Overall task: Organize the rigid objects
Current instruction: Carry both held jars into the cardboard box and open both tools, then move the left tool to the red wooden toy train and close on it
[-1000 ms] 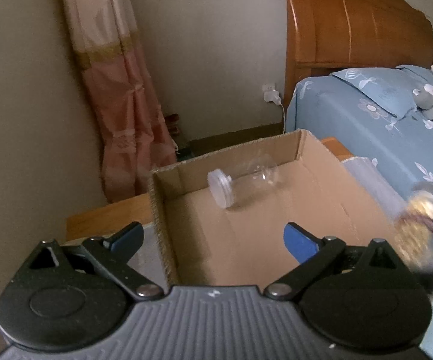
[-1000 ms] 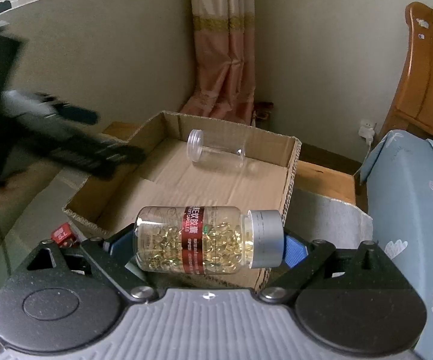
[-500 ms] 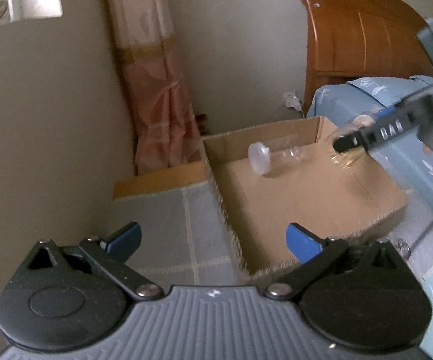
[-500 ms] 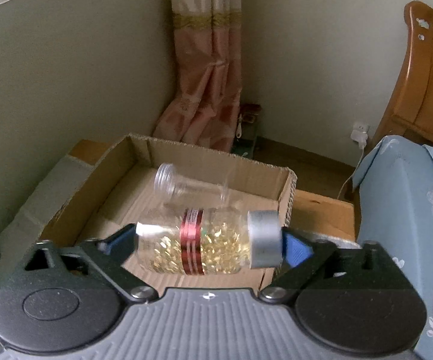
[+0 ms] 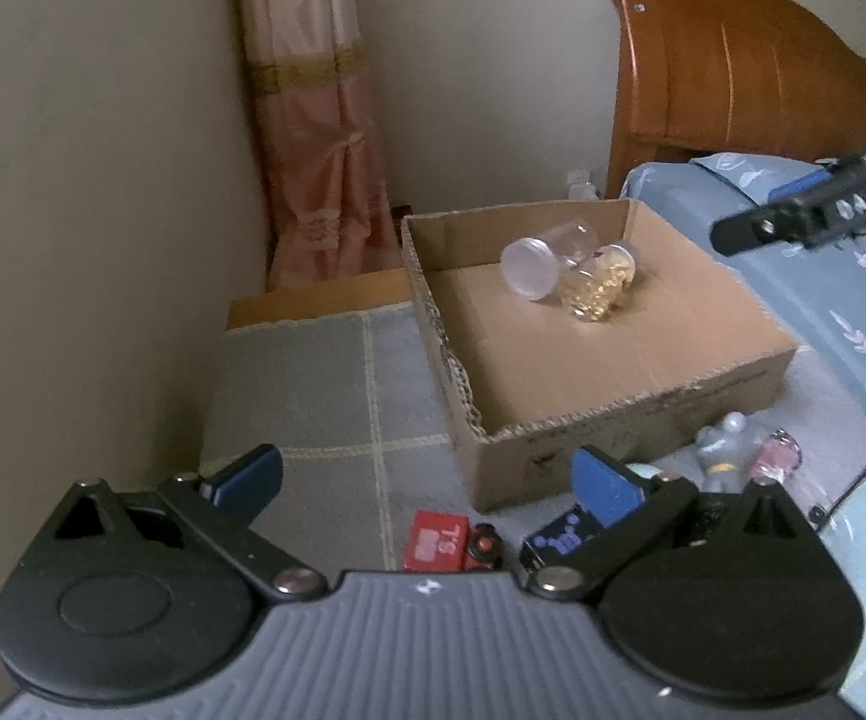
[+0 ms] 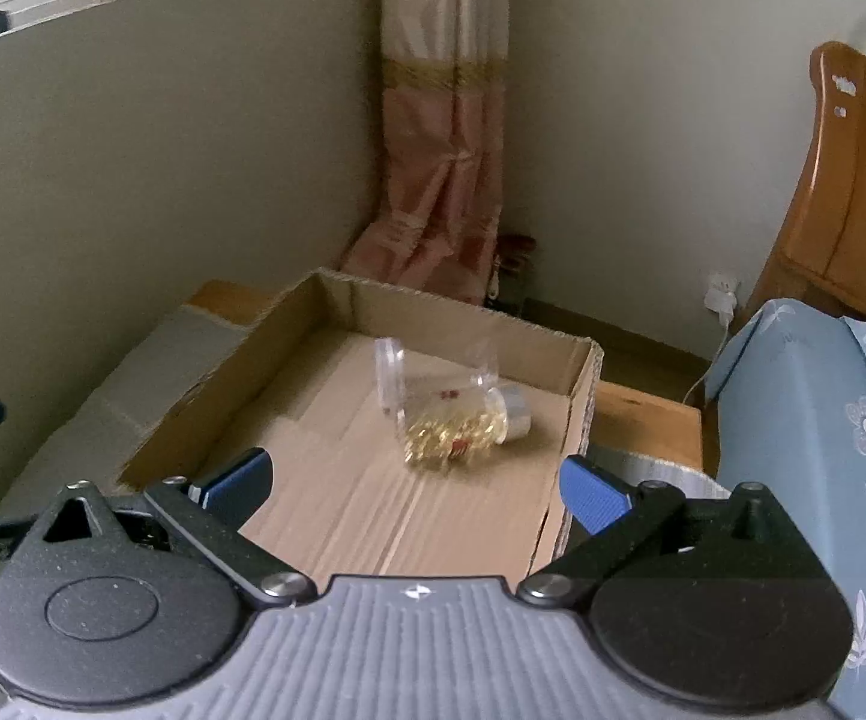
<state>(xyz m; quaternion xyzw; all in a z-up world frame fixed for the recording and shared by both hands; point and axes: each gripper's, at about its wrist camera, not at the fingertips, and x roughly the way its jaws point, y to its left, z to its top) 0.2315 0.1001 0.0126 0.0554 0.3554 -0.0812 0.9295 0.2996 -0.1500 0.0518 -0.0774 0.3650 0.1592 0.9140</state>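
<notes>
Your right gripper [image 6: 411, 480]: jaws spread, holding nothing. Ahead of them, the pill bottle [image 6: 463, 429] lies in the cardboard box [image 6: 336, 498], touching the clear jar [image 6: 426, 378]. Your left gripper [image 5: 426, 474]: jaws spread, nothing between.

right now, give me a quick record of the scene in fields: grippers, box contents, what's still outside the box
left gripper: open, empty
right gripper: open, empty
cardboard box: on grey checked cloth
in box: capsule bottle on its side, against clear empty jar, also on its side
outside box, near front wall: red box, dark blue box, grey figurine, small pink item
</notes>
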